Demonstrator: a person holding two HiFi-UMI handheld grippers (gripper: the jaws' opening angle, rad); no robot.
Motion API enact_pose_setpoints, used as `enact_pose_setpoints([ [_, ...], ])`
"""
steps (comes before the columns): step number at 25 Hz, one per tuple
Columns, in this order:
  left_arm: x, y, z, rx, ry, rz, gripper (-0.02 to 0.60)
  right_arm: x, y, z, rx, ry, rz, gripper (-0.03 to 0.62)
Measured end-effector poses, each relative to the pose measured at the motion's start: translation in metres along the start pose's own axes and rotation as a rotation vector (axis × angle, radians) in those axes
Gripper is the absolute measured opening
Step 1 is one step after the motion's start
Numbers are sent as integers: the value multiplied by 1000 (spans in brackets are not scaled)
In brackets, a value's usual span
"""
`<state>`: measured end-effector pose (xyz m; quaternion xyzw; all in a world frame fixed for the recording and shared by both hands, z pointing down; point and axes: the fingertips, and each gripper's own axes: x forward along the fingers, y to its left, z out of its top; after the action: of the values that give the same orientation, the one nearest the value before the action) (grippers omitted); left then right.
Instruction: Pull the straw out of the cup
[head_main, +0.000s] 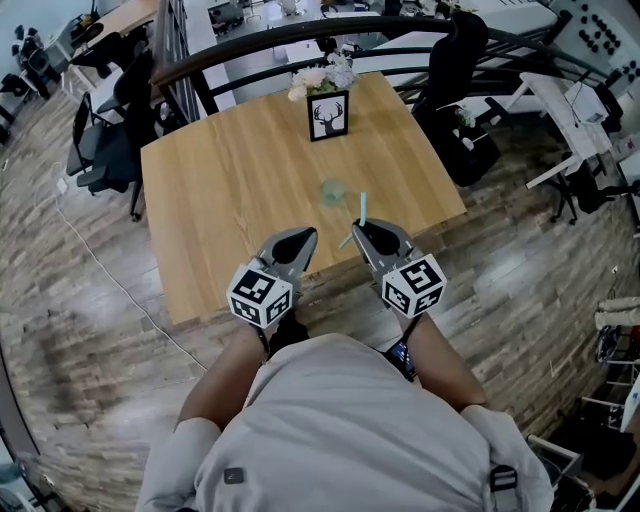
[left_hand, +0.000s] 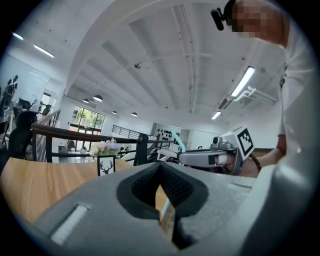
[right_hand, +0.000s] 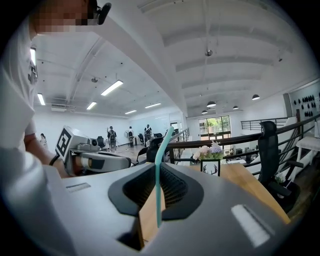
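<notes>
A clear cup (head_main: 333, 192) stands upright on the wooden table (head_main: 230, 200), with no straw in it. My right gripper (head_main: 365, 228) is shut on a light blue straw (head_main: 362, 208), which sticks up from between its jaws, nearer me than the cup. In the right gripper view the straw (right_hand: 159, 185) runs upright across the closed jaws of the right gripper (right_hand: 159, 170). My left gripper (head_main: 300, 238) hovers beside it over the table's near edge, shut and holding nothing. From the left gripper view the left gripper (left_hand: 161, 172) shows only a narrow slit, and the right gripper (left_hand: 205, 159) carries the straw (left_hand: 181, 146).
A framed deer picture (head_main: 329, 113) with flowers (head_main: 320, 78) behind it stands at the table's far edge. A dark curved railing (head_main: 300, 35) runs behind the table. Office chairs (head_main: 110, 150) stand to the left and one (head_main: 455, 60) to the right.
</notes>
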<state>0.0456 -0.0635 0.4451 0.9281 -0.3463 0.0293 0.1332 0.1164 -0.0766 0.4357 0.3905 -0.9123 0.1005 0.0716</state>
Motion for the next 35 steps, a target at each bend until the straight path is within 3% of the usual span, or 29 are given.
enact_pose_setpoints([
  [7,2,-91,-28,2,-16,47,3,-85,3,-26,-19,-4,58,35],
  [13,-8,-142,-39,21,-21,85,3,-138,12,-39,-23,-17,92,35],
  [21,-26,-177,-42,54,-18,98,3,-176,30,-47,-29,-46,101,32],
  [35,-41,-195,-36,75,-35,105,3,-196,45,-37,-35,-84,101,32],
])
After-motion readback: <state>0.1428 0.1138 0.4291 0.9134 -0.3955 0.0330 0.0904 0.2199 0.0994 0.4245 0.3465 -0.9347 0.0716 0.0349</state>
